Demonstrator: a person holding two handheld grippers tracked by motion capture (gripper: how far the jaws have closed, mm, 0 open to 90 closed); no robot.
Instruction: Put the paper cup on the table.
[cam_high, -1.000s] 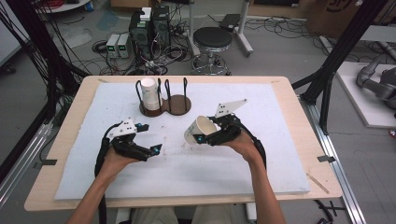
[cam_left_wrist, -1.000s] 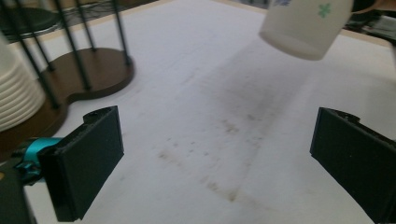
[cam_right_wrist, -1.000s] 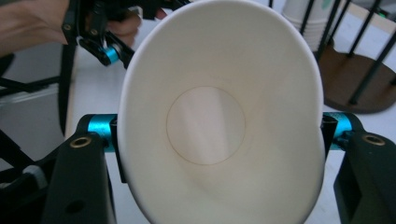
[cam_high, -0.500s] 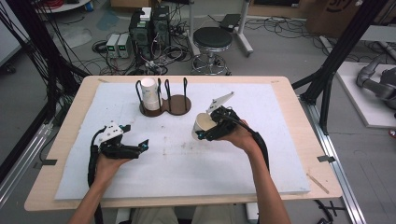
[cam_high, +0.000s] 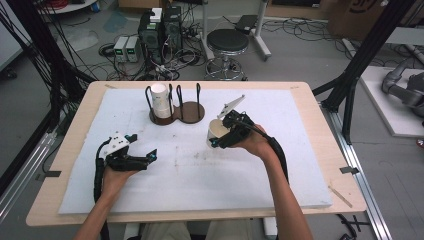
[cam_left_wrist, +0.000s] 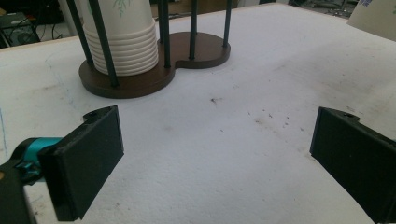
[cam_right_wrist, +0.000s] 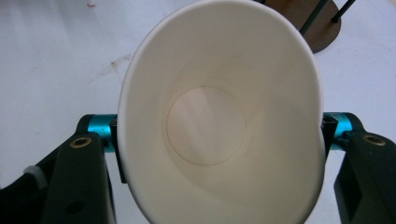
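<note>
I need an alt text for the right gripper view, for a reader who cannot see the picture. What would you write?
A white paper cup, empty and squeezed to an oval, is clamped between the two black jaws of the right gripper, its open mouth facing the camera. Behind it lie the white table cover and, at the upper right, part of a brown wooden cup stand.

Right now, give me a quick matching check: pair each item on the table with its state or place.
Items:
1. left gripper
2. right gripper
3. cup stack
4. paper cup

States:
A. sits in the brown holder
B. open, nothing between the jaws
C. clamped, mouth facing the right gripper view's camera
D. shut on a cup

Pairs: 1-B, 2-D, 3-A, 4-C
</note>
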